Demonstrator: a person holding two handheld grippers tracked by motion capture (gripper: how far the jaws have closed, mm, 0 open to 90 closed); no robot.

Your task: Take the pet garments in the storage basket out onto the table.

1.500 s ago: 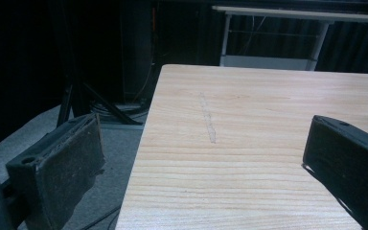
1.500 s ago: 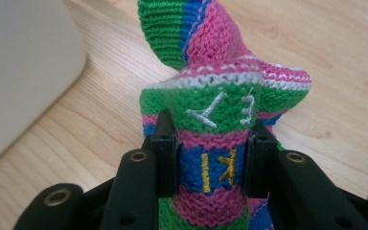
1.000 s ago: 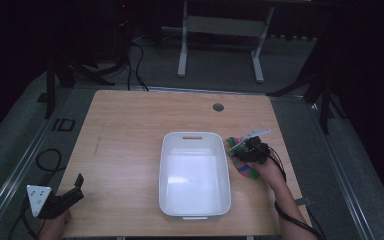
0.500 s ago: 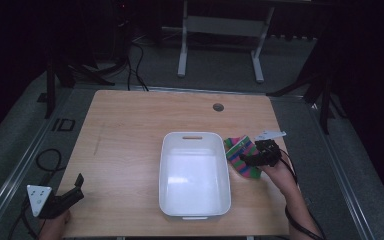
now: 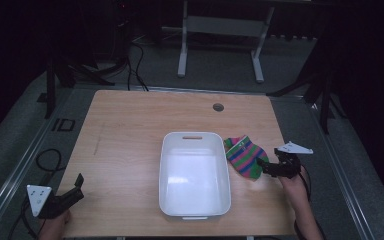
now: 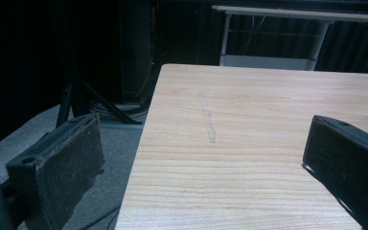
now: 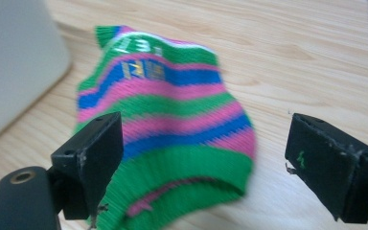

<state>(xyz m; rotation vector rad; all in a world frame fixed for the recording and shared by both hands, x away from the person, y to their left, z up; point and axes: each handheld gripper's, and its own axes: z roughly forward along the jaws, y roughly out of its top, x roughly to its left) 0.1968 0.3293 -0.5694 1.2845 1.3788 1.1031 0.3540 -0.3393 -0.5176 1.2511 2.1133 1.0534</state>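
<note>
The striped knit sock [image 5: 246,157], banded in green, pink and blue, lies flat on the light wooden worktop [image 5: 130,130], just to the right of the white rectangular plastic tub [image 5: 195,172] and close to its right wall; whether it touches that wall I cannot tell. The right tool [image 5: 269,168] sits at the sock's near-right end, its jaws having just been opening and now standing wide, with the sock's rounded end lying between and beyond them but pressed by neither. From this tool the sock stretches away toward the far left, its long axis running diagonally from the near right to the tub's far-right corner. The left tool [image 5: 75,189] rests at the near-left corner of the worktop, jaws wide with nothing between them, well apart from the sock, so the right one is much the nearer. Count: one sock, one tub, two tools.
</note>
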